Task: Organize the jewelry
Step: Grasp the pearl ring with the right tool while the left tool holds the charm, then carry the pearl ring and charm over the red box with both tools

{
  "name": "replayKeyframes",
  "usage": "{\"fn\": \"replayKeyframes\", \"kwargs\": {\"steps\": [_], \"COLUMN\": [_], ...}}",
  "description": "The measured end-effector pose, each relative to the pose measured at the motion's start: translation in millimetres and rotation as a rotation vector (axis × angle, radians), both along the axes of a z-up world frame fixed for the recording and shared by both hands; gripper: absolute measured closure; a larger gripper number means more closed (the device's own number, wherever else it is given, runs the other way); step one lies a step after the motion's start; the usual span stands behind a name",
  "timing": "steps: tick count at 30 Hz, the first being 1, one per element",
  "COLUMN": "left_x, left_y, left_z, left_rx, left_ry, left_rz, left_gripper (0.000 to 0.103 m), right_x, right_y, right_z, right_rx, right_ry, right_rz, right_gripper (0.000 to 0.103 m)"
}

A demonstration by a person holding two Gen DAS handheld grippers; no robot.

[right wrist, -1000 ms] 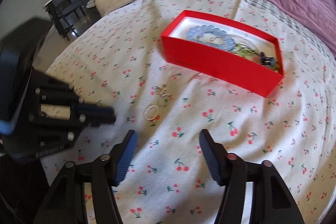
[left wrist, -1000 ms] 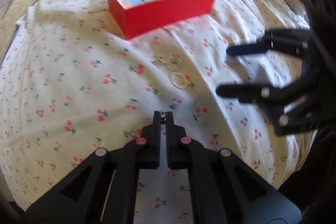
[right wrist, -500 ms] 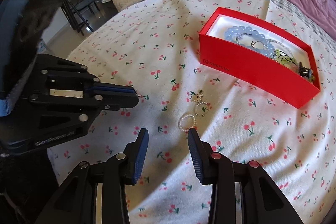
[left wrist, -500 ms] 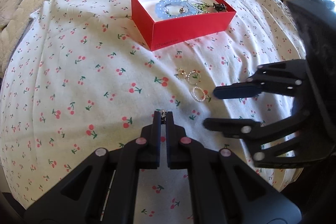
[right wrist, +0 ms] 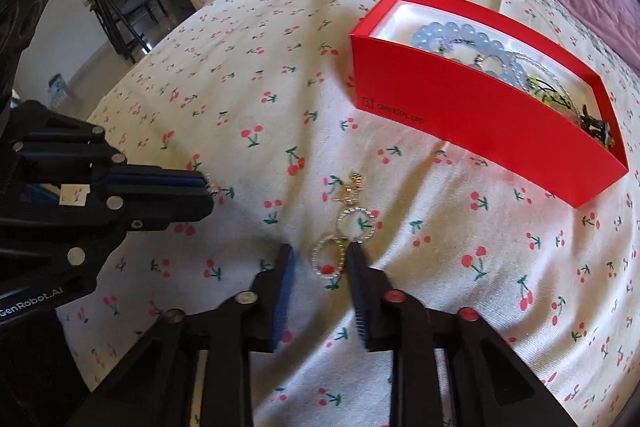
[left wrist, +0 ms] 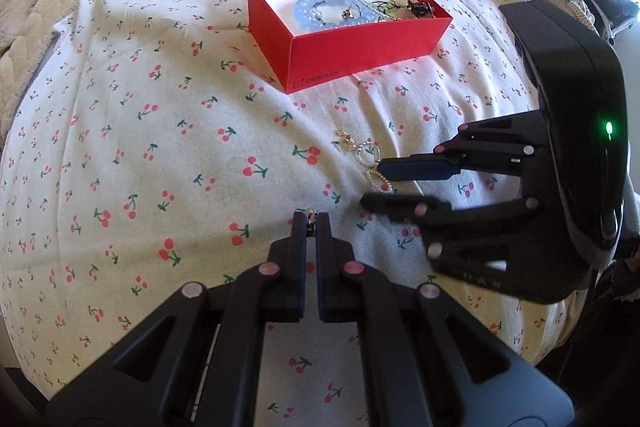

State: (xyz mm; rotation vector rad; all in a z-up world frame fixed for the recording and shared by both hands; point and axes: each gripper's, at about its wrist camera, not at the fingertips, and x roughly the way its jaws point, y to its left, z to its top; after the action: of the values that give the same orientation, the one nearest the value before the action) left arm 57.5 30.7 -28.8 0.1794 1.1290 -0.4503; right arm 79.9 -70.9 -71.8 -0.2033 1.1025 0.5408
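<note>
The right tongs [right wrist: 318,259] are standing narrowly parted around a pearl ring [right wrist: 329,259] lying mid-bed on the cherry sheet [right wrist: 240,99] — the left tongs [left wrist: 311,223] are pinching a small silver piece [left wrist: 311,215], red box [right wrist: 480,115] sitting beyond.

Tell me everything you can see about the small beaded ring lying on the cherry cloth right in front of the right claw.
The beaded ring is a small closed loop of tiny pale, pearl-like beads, lying flat on the cherry-print cloth. It sits between the open fingertips of the right claw, near the right-hand tip; contact is unclear. Its far edge meets a second, sparkly ring joined to a gold charm. It lies outside the red box.
</note>
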Motion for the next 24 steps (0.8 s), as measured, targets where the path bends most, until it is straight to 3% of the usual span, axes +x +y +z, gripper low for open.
{"fn": "replayKeyframes", "kwargs": {"steps": [10,24], "left_x": [3.6,5.3], "left_y": [0.1,-13.1], "left_z": [-1.9,1.2], "left_rx": [0.003,-0.006], "left_ry": [0.001,-0.016], "left_rz": [-0.005,-0.033], "left_gripper": [0.098,0.098], "right_x": [-5.9,-18.8], "right_y": [-9.4,-29.9], "right_z": [4.2,18.6], "right_rx": [0.01,0.023], "right_ry": [0.015,0.002], "right_rz": [0.002,-0.022], "right_gripper": [0.099,0.1]}}
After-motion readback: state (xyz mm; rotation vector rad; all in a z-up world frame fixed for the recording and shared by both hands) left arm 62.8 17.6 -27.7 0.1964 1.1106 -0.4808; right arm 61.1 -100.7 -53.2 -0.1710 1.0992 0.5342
